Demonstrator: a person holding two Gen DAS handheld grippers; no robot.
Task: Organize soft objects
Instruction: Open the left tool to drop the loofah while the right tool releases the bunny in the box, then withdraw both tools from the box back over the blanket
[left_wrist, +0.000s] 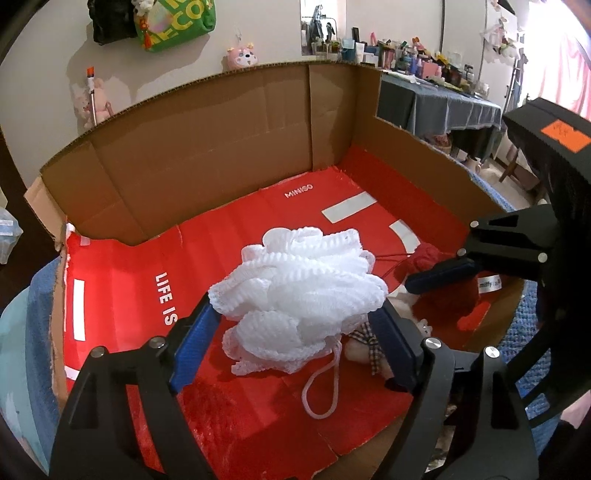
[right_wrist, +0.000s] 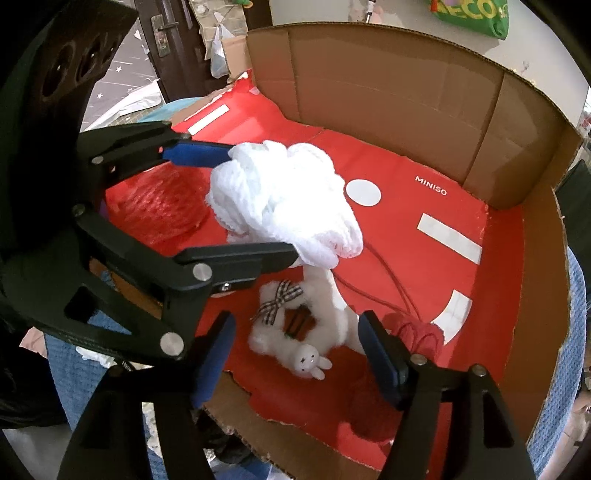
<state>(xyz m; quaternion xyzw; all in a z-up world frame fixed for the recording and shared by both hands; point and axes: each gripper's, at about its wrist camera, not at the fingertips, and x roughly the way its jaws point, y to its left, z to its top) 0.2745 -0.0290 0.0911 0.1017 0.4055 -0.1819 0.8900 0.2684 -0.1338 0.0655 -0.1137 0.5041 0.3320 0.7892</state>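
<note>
Left wrist view: the left hand-held gripper (left_wrist: 299, 325) stands over a flattened red carton (left_wrist: 236, 236) with brown cardboard walls. A white mesh puff (left_wrist: 299, 291) lies between its blue pads (left_wrist: 194, 347); the jaws sit wide, the puff's frills brushing the left pad, and I cannot tell whether the pads still press on it. The puff's cord loop (left_wrist: 321, 391) trails onto the red floor toward the camera. At the right edge the right hand-held gripper (left_wrist: 436, 275) reaches in above a red yarn ball (left_wrist: 428, 254).

The right wrist view shows the right hand-held gripper (right_wrist: 295, 358) with its jaws apart around a white fluffy ring (right_wrist: 295, 332), not touching it. The ring bears a checked bow (right_wrist: 277, 301) and a small rabbit figure (right_wrist: 308, 363) and rests on the red floor near the carton's torn front edge. The puff (right_wrist: 284, 201) lies just beyond, between the left hand-held gripper's fingers (right_wrist: 195, 153). The yarn ball (right_wrist: 413, 334) sits just right of the ring.
</note>
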